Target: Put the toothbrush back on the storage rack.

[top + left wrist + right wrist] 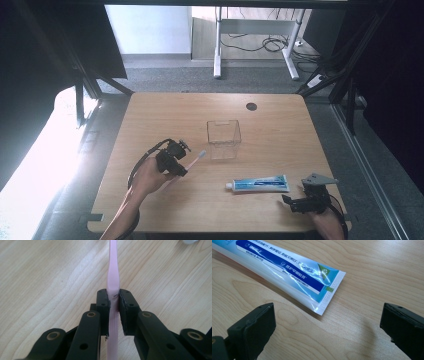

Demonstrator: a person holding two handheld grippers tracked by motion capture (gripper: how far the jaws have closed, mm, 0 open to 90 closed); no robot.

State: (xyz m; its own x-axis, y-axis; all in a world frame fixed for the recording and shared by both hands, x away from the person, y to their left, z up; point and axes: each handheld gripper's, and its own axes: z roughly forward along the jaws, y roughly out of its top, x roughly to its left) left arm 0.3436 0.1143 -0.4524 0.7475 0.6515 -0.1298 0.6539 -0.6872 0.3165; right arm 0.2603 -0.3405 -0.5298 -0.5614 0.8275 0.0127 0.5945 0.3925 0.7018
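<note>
Toothbrush (pixel 113 277) sits clamped in the left gripper (pixel 114 302); right gripper (pixel 327 322) gapes wide beside the toothpaste (pixel 287 267).

Around the clear box (pixel 224 138), bare desk (pixel 165 115) lies open left, right and behind; the toothpaste tube (pixel 260 184) lies in front of it.

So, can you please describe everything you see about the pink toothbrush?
The pink toothbrush is slim, with a smooth handle that looks like plastic and a pale bristle head at its far end. The left gripper is shut on the handle, its pads pressing both sides. In the high view the brush sticks out from the gripper, slanting with its head toward the clear container without touching it. It appears lifted off the wooden table; how high is unclear. Nothing else touches it.
</note>
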